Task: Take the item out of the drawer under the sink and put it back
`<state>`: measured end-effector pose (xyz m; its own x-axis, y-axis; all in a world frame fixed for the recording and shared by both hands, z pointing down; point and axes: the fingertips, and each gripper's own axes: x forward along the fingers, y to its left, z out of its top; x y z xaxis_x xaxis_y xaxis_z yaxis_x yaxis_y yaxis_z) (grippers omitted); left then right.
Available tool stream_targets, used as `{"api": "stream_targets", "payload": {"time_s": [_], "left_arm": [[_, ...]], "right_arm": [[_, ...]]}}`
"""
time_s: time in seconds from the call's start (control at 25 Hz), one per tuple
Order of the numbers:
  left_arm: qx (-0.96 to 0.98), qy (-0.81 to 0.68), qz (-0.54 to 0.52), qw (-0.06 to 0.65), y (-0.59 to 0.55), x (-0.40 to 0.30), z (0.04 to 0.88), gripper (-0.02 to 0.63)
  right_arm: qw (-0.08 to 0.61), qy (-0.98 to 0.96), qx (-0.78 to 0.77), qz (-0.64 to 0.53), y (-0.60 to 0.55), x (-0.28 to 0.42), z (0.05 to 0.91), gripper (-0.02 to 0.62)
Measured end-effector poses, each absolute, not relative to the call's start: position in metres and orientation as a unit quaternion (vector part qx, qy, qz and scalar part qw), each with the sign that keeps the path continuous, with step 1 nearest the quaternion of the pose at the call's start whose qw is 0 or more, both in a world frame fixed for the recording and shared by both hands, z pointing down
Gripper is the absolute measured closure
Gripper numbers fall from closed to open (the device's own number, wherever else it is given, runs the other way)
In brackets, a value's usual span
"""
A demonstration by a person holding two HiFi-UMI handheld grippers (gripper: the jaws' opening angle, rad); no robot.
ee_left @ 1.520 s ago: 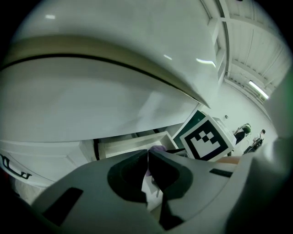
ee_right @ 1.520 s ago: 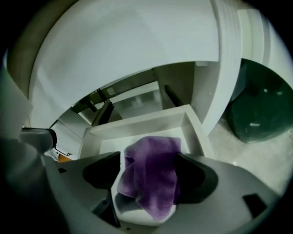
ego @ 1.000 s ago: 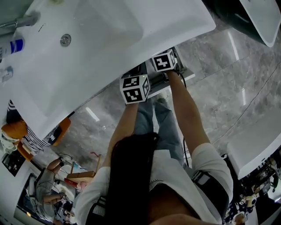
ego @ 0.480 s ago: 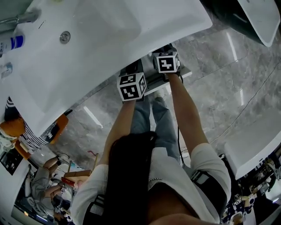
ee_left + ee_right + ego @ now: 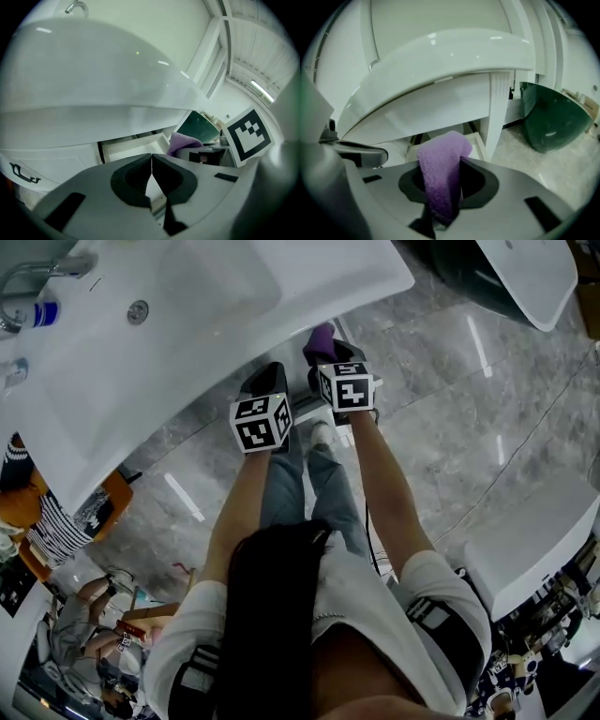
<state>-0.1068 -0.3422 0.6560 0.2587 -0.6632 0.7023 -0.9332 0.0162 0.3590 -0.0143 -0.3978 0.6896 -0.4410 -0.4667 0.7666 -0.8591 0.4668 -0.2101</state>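
A purple cloth (image 5: 440, 180) hangs folded between the jaws of my right gripper (image 5: 451, 174), which is shut on it. In the head view the cloth (image 5: 321, 337) shows just beyond the right gripper (image 5: 328, 357), at the sink's front edge. Behind it, the white drawer (image 5: 477, 140) under the sink basin (image 5: 454, 51) stands open. My left gripper (image 5: 151, 161) is shut with nothing in it and points at the open drawer (image 5: 133, 151). From there the cloth (image 5: 183, 142) appears to the right. The left gripper (image 5: 267, 382) is held beside the right one.
A faucet (image 5: 37, 273) and a bottle (image 5: 39, 313) are on the sink top (image 5: 187, 324). A dark green tub (image 5: 553, 117) stands on the marble floor to the right. Other white basins (image 5: 530, 268) are nearby. People (image 5: 84, 634) are at lower left.
Both grippers have drawn back from under the sink toward me. The purple cloth, hidden earlier, now shows in the right gripper's jaws outside the drawer.
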Motion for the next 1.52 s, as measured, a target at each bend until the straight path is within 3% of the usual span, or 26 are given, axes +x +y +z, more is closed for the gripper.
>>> {"api": "stream_targets", "payload": {"time_s": [1.12, 1.52], "left_arm": [[0.751, -0.611, 0.059, 0.244, -0.333, -0.1, 0.435, 0.601], [0.758, -0.62, 0.038, 0.199, -0.315, -0.095, 0.389, 0.601]], "right_arm": [[0.214, -0.859, 0.44, 0.149, -0.365, -0.007, 0.458, 0.482], [0.142, -0.884, 0.439, 0.07, -0.343, -0.018, 0.373, 0.482]]}}
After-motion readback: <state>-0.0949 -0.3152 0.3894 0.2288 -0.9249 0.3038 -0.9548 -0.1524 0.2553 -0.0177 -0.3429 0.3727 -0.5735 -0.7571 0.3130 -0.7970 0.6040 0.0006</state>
